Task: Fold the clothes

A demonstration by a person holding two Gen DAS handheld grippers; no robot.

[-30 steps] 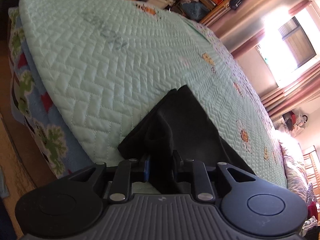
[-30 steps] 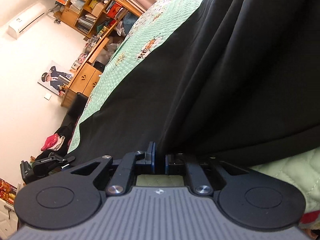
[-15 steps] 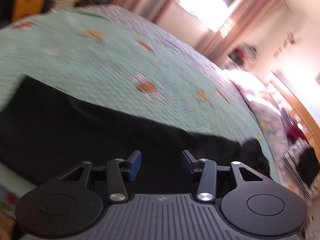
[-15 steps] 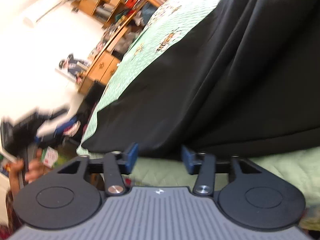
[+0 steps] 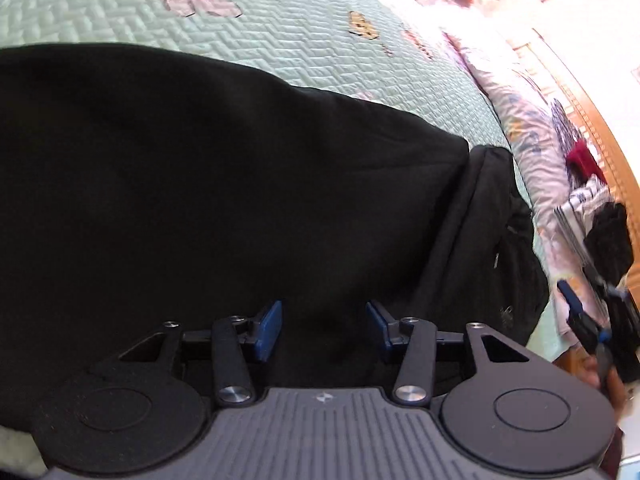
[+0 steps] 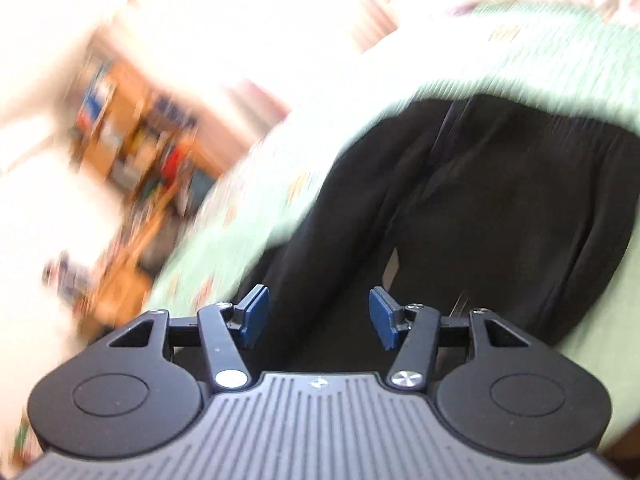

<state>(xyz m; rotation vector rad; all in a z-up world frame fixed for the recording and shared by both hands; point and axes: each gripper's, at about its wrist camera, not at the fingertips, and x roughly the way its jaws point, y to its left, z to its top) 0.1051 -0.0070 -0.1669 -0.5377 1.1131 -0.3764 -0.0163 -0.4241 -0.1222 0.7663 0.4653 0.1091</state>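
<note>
A black garment (image 5: 224,184) lies spread flat on the mint-green quilted bedspread (image 5: 288,28), with a second dark folded part (image 5: 492,216) at its right end. My left gripper (image 5: 324,330) hovers over the garment's near edge, its jaws opening, and nothing sits between the blue pads (image 5: 269,330). In the blurred right wrist view, my right gripper (image 6: 318,316) is raised above the same black garment (image 6: 500,200), jaws opening and empty. The right gripper (image 5: 586,320) also shows at the far right of the left wrist view, held by a hand.
White patterned bedding (image 5: 520,92) and a pile of red, striped and black clothes (image 5: 592,192) lie along the wooden headboard (image 5: 600,128) at the right. A blurred wooden shelf (image 6: 136,152) full of items stands beyond the bed.
Both grippers have let go of the black garment and opened. The left one swung right along the garment. The right one pulled back and rose, and its view is now blurred.
</note>
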